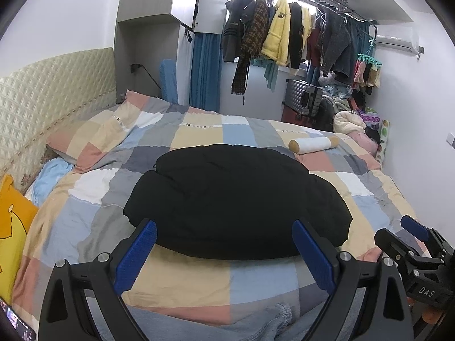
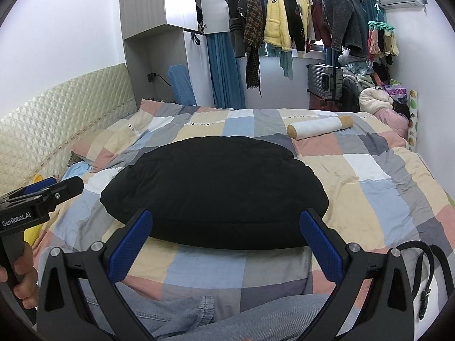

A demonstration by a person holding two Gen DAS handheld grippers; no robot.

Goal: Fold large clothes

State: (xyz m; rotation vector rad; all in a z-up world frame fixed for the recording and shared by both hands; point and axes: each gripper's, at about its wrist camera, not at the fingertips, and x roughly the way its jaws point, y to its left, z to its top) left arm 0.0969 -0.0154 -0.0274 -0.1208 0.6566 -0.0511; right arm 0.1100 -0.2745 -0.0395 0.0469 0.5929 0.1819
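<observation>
A big black padded garment [image 1: 236, 201] lies folded into a rounded bundle on the checked quilt [image 1: 182, 278] of the bed; in the right wrist view the same garment [image 2: 216, 190] fills the middle. My left gripper [image 1: 224, 224] is open, its blue pads just short of the bundle's near edge with nothing between them. My right gripper [image 2: 226, 216] is open too, held at the same near edge and empty. The right gripper [image 1: 418, 238] shows at the right of the left wrist view. The left gripper [image 2: 48, 187] shows at the left of the right wrist view, with a hand [image 2: 24, 278] on its handle.
A white and tan bolster [image 1: 312, 144] lies on the quilt beyond the garment. A pillow [image 1: 93, 136] sits by the quilted headboard [image 1: 51, 99], a yellow cushion [image 1: 14, 224] at left. Clothes hang on a rack [image 1: 284, 34] by the window, above a suitcase [image 1: 304, 98]. Denim-clad legs [image 2: 176, 312] press the bed's near edge.
</observation>
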